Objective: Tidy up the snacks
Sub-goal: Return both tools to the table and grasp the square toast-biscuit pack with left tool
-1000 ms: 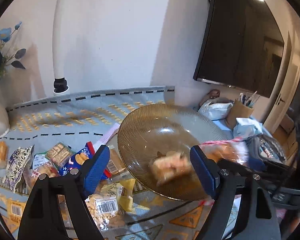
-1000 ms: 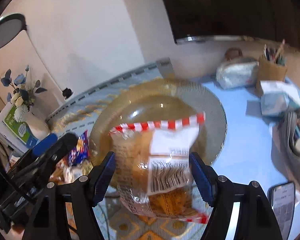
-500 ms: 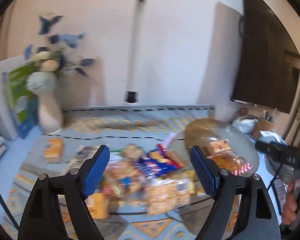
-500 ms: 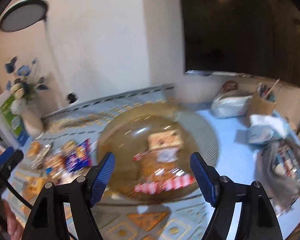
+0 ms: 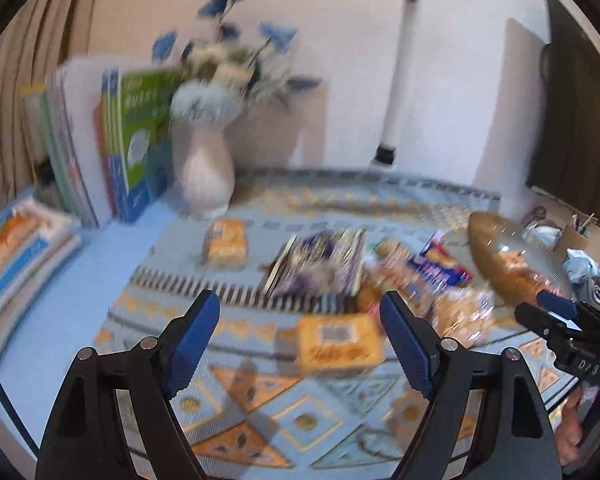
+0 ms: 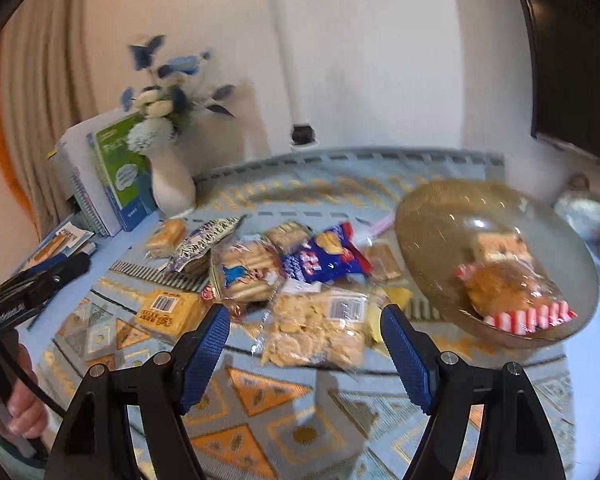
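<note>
Tongs, left (image 5: 300, 340) and right (image 6: 304, 344), gape empty above flat-lying snack packets (image 6: 316, 324).

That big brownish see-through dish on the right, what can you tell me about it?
The dish is a wide, shallow, round plate of amber-tinted glass, or clear plastic, with fine ribs around the rim. It sits on the patterned cloth, right of the loose snack pile. Two packets lie in it: a clear bag with a red-and-white striped edge and a smaller pale packet behind. Neither claw touches it.

Cream wall (image 6: 380, 60), beige curtain (image 6: 40, 100), white lamp pole (image 6: 286, 60), patterned tablecloth (image 6: 260, 400)
</note>
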`<state>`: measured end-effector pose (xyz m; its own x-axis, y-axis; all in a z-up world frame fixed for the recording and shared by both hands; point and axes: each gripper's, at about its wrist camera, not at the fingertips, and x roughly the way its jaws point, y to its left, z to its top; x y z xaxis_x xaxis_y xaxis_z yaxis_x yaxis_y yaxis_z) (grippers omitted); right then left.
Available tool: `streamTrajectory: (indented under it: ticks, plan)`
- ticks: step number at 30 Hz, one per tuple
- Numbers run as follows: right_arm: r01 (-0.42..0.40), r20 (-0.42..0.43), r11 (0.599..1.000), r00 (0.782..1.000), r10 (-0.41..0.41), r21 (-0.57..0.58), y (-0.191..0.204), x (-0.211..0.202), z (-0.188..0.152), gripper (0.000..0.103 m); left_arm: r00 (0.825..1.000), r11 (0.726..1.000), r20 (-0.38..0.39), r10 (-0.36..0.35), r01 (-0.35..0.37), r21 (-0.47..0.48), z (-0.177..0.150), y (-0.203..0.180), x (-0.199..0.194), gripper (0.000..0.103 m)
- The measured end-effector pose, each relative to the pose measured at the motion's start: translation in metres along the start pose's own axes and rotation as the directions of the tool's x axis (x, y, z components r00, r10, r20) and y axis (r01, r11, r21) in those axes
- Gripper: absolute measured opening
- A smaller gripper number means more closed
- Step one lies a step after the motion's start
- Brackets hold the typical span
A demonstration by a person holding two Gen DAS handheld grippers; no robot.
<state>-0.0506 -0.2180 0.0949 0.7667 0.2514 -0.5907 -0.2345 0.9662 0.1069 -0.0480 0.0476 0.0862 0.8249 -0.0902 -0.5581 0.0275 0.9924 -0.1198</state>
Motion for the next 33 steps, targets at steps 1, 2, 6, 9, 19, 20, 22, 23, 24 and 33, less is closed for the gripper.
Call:
streamTrajectory:
  ticks: [1,2,6,9,19,20,22,23,24,33]
  plan:
    - [0.033,0.011,0.999,0.999,-0.033,-0.030,0.006,0.004,-0.009,0.077,1.000,1.000,-0.018,-0.007,0.007,-0.009,-0.005,0.004,0.005,0.081]
    - [0.049,0.011,0.998,0.999,-0.049,-0.050,0.010,0.009,-0.014,0.078,0.999,1.000,-0.049,-0.018,0.017,-0.020,-0.013,0.008,0.015,0.081]
    - [0.051,-0.009,0.998,0.999,-0.051,-0.047,0.009,0.020,-0.026,0.078,0.993,0.999,-0.114,-0.026,0.023,-0.030,-0.031,0.009,0.037,0.081]
    - [0.059,-0.006,0.998,0.998,-0.059,-0.037,0.005,0.020,-0.026,0.093,0.989,1.000,-0.144,-0.012,0.013,0.001,-0.038,0.003,0.047,0.081]
    - [0.062,-0.005,0.998,0.998,-0.062,-0.011,0.000,0.021,-0.026,0.096,0.944,0.987,-0.301,-0.137,0.156,0.040,-0.040,-0.018,0.070,0.081]
    - [0.061,-0.003,0.998,0.998,-0.061,-0.009,0.000,0.020,-0.026,0.096,0.939,0.984,-0.310,-0.148,0.171,0.048,-0.039,-0.023,0.073,0.081]
    - [0.060,-0.001,0.998,0.998,-0.060,0.004,-0.003,0.019,-0.027,0.096,0.935,0.981,-0.320,-0.151,0.182,0.070,-0.037,-0.032,0.077,0.082]
    - [0.060,-0.001,0.998,0.998,-0.060,0.009,-0.004,0.019,-0.026,0.096,0.935,0.980,-0.324,-0.144,0.180,0.084,-0.037,-0.036,0.079,0.082]
    - [0.058,0.000,0.998,0.998,-0.058,0.020,-0.006,0.018,-0.026,0.096,0.928,0.977,-0.339,-0.151,0.193,0.092,-0.037,-0.039,0.080,0.082]
    - [0.009,-0.017,0.989,1.000,-0.006,0.144,-0.031,0.020,-0.025,0.097,0.896,0.901,-0.357,-0.265,0.362,0.238,-0.049,-0.062,0.033,0.082]
